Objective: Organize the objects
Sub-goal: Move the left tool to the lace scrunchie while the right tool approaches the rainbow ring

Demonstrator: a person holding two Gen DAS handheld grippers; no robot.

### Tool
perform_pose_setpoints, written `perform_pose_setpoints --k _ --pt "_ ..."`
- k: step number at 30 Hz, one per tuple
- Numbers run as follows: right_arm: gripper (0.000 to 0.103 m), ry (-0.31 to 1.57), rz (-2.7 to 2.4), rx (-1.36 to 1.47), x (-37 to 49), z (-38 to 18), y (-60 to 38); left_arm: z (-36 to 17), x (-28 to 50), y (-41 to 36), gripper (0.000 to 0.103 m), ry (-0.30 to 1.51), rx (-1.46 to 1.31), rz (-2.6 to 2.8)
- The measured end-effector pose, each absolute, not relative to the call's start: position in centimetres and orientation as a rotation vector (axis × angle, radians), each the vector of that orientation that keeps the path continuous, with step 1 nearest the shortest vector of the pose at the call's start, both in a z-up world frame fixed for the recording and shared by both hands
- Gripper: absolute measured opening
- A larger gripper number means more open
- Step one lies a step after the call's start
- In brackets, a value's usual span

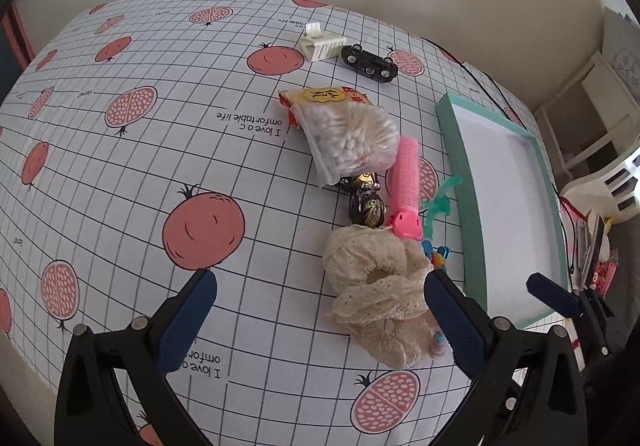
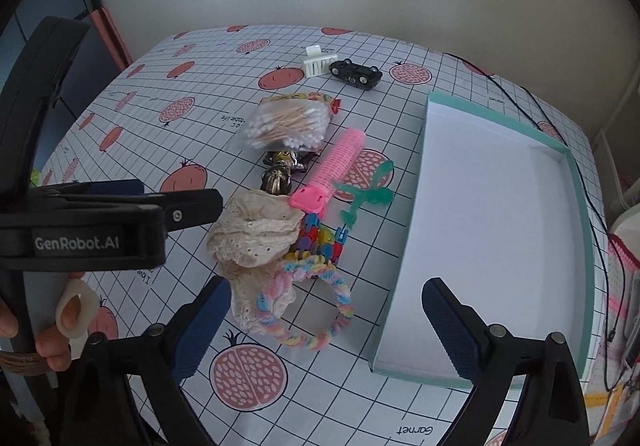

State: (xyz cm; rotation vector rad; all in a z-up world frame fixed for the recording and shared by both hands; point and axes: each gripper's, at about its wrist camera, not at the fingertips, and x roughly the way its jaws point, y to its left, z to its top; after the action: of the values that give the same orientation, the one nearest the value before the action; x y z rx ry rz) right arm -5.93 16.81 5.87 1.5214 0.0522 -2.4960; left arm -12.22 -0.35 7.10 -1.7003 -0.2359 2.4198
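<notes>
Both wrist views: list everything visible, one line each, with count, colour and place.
Tablecloth: one, white grid with pink fruit print, covers the table.
Box: one, teal rim, white inside, right side, nothing in it.
Clip: one, white, far end.
Toy car: one, black, overturned, beside clip.
Cotton swabs: one clear bag, mid table.
Wrapped sweets: dark gold, next to swabs; count unclear.
Hair roller: one, pink, next to sweets.
Green plastic piece: one, between roller and box.
Lace scrunchie: one, cream, near end.
Pastel scrunchie: one, beside the lace one.
Colourful clips: small heap, count unclear.
Left tool: open, nothing held.
Right tool: open, nothing held.
Hand: holds left tool.
</notes>
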Motion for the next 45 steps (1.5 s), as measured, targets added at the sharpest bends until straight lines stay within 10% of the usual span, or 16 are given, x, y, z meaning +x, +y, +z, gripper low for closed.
perform_pose_setpoints --k 36,45 --pt "0.080 -0.143 -2.348 1.702 -7.8 0.3 15.9 3.0 -12.3 3.0 0.086 -0.202 -1.885 2.351" --pt "0.070 -0.175 -2.342 1.694 -7.8 0.5 16.0 2.6 -12.3 2.6 0.062 -0.260 -1.892 2.294"
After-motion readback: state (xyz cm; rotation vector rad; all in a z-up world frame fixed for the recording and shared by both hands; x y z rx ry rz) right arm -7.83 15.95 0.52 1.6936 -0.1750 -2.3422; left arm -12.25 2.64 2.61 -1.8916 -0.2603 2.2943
